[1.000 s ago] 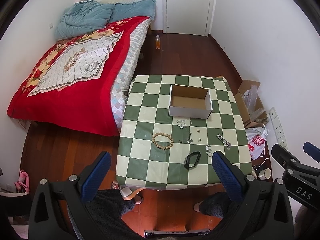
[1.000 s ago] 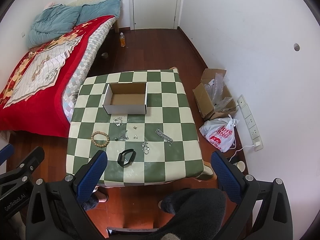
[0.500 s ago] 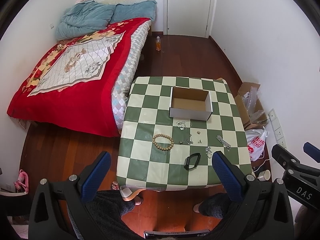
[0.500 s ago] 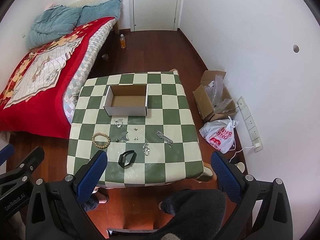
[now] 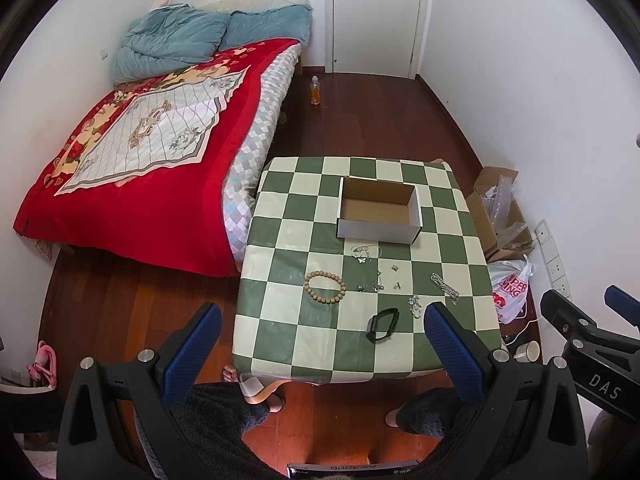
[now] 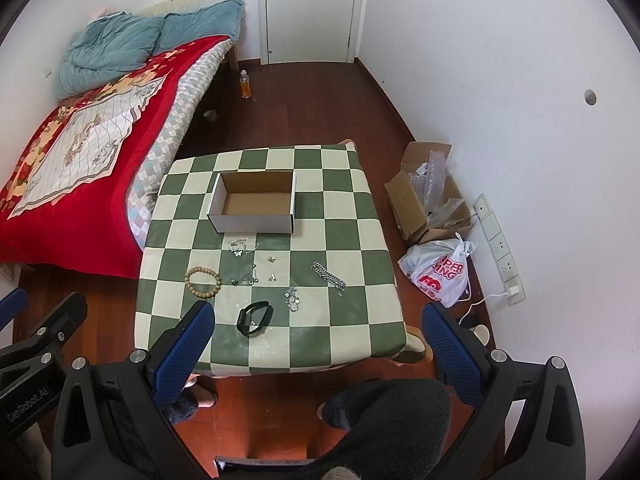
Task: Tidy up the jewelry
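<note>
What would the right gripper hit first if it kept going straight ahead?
Probably the checkered table, near the small silver pieces before the box. The right gripper is open, high above; depth is unclear.

Left tongs [image 5: 320,344]: jaws spread wide, holding nothing, high above the near worktop edge
Worktop [image 5: 280,280]: green-and-cream checked cover
Cardboard box [image 5: 378,210]: open, at the far side
Bead bracelet [image 5: 325,287]: lying flat, left of the small silver pieces
Black band [image 5: 383,325]: nearest the front edge
Silver chain [image 5: 445,288]: to the right
Right tongs [image 5: 592,312]: at the frame's right edge
</note>
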{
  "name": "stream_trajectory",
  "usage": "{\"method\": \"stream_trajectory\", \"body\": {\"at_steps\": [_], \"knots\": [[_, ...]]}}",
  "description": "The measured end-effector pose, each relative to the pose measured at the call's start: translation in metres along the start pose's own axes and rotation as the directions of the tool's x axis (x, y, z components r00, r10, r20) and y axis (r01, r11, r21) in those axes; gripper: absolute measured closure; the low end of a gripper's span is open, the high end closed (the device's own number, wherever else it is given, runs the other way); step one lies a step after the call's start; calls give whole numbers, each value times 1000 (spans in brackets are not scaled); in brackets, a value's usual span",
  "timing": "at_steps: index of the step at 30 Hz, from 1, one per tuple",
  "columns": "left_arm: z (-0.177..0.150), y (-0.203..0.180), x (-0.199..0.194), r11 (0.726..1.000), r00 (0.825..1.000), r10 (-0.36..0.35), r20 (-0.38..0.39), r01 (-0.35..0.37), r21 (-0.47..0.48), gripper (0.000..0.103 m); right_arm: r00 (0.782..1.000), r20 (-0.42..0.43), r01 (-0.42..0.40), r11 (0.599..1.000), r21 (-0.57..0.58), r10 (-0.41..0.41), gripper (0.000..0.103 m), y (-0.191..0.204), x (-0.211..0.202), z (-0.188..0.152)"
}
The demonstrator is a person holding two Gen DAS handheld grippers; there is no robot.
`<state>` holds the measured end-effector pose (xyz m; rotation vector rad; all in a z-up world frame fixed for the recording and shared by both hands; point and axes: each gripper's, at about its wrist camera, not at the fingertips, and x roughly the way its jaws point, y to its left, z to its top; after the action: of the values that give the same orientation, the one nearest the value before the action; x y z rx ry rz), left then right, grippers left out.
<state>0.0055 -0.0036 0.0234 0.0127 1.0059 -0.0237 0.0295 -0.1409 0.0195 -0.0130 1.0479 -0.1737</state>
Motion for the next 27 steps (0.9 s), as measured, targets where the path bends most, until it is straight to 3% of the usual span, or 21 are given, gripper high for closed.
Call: {"method": "stream_trajectory", "body": {"at_steps": [27], "knots": [[2,3,-2,1000,1000,-5,10,5,-6,0,1000,9,-5,1000,-1,5,0,-2,-5,3]]}}
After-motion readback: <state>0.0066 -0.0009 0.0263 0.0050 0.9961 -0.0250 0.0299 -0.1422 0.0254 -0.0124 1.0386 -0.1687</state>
